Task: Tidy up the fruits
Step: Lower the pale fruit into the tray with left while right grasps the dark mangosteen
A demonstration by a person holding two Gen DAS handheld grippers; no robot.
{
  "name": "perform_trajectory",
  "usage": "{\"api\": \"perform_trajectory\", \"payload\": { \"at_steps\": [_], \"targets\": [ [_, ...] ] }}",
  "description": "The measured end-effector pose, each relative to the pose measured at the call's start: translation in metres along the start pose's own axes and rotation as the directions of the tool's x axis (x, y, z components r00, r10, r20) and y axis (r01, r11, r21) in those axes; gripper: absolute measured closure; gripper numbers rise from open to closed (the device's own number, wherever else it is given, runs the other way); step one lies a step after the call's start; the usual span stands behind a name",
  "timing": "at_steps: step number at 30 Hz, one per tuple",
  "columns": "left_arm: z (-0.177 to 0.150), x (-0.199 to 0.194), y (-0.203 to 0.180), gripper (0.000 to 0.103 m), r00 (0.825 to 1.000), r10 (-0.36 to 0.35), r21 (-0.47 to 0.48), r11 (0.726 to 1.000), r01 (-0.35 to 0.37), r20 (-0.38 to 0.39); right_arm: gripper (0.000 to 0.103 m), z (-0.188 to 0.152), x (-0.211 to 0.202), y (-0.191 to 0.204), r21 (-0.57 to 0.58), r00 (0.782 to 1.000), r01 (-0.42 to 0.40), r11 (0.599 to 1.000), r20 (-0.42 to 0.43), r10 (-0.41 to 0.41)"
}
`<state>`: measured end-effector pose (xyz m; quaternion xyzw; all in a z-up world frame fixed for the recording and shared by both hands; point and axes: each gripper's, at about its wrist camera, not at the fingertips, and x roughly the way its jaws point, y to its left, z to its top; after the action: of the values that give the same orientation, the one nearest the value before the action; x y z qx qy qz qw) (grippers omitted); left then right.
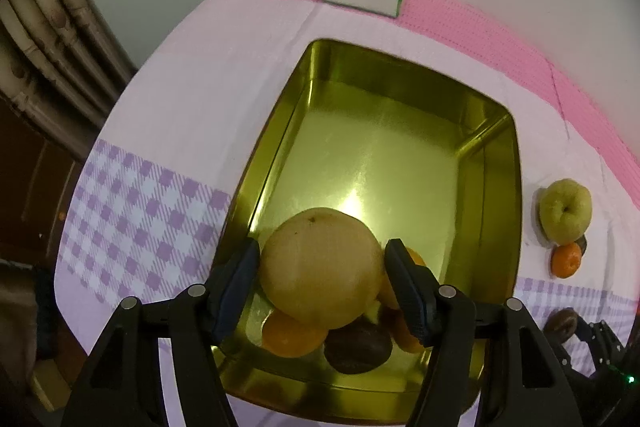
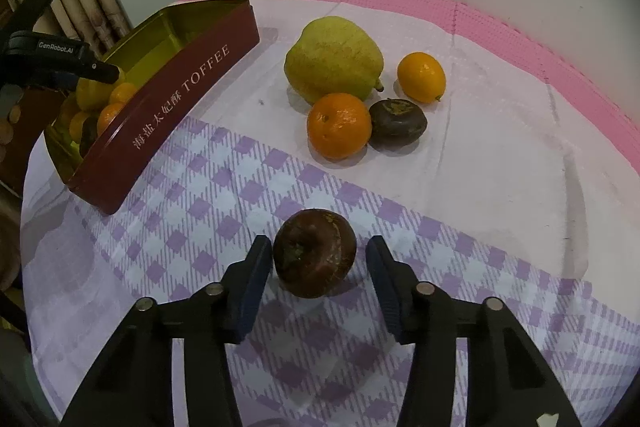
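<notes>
Your left tongs (image 1: 322, 277) clench a yellow pear (image 1: 320, 269) low inside the toffee tin (image 1: 400, 99); centre your unclenched right tongs (image 2: 316, 273) around the dark fruit (image 2: 315, 253) on the table (image 2: 480, 187) before squeezing.

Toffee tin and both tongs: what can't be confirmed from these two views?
- Left wrist: fruit under the large pale fruit in the tin; it covers them, count unclear.
- Right wrist: tin's contents, hidden by its wall and the left tongs.
- Right tongs: contact with the dark fruit unclear.
</notes>
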<state>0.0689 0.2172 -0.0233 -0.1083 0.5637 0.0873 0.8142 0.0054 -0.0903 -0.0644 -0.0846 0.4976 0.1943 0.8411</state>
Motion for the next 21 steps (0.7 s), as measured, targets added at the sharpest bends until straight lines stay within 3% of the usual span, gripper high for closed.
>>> {"api": "perform_trajectory", "payload": {
  "at_steps": [6, 21],
  "targets": [
    [0.0012, -0.0050, 0.0049, 0.041, 1.000, -0.010, 0.004, 1.000, 0.010, 0.015, 0.065, 0.0022, 0.0021, 0.0054, -0.020, 1.000, 0.017, 1.000, 0.000, -0.017],
    [-0.0053, -0.0003, 0.0038, 0.037, 0.999, -0.032, -0.001, 0.999, 0.032, 0.016, 0.066, 0.0032, 0.0019, 0.0097, -0.024, 1.000, 0.026, 0.999, -0.002, -0.026]
  ]
}}
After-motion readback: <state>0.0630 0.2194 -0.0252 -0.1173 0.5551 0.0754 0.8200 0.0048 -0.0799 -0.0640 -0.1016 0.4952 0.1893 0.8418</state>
